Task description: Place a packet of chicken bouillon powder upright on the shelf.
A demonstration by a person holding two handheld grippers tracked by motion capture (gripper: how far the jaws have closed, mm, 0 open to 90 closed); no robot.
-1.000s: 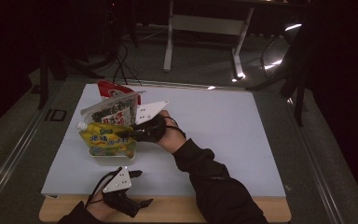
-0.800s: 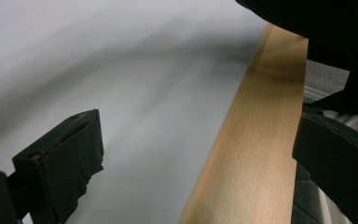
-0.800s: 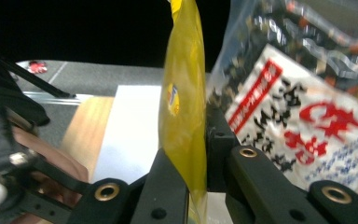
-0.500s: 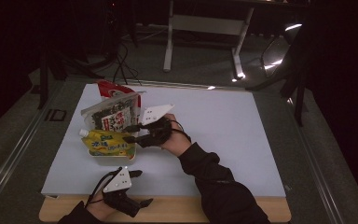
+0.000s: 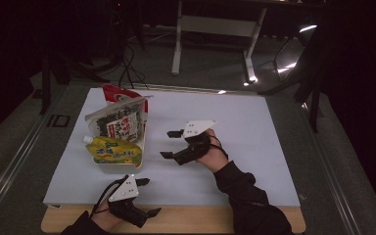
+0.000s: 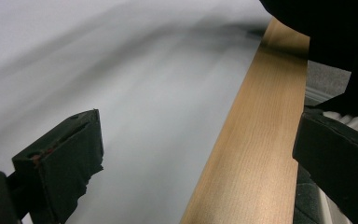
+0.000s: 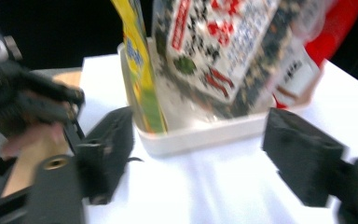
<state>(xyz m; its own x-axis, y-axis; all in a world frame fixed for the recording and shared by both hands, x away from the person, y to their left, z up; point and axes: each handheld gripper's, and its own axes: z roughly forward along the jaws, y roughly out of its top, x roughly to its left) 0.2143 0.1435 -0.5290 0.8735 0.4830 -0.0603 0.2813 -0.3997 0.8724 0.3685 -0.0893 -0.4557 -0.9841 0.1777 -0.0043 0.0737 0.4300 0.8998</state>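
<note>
At the near edge of the worktop [image 5: 254, 122], the left hand-held gripper [image 5: 146, 197] rests over the wooden strip [image 6: 242, 154], jaws spread wide with nothing between them. Farther in, the right hand-held gripper [image 5: 171, 144] sits on the white surface, also released and empty, its jaws pointing left toward a white tray [image 7: 205, 133] but apart from it. In the tray, a yellow pouch [image 5: 113, 151] lies with its long axis left to right and its cap at the left end. Behind it a dark speckled packet [image 5: 120, 122] leans upright, and a red packet [image 5: 115, 92] stands at the far side.
</note>
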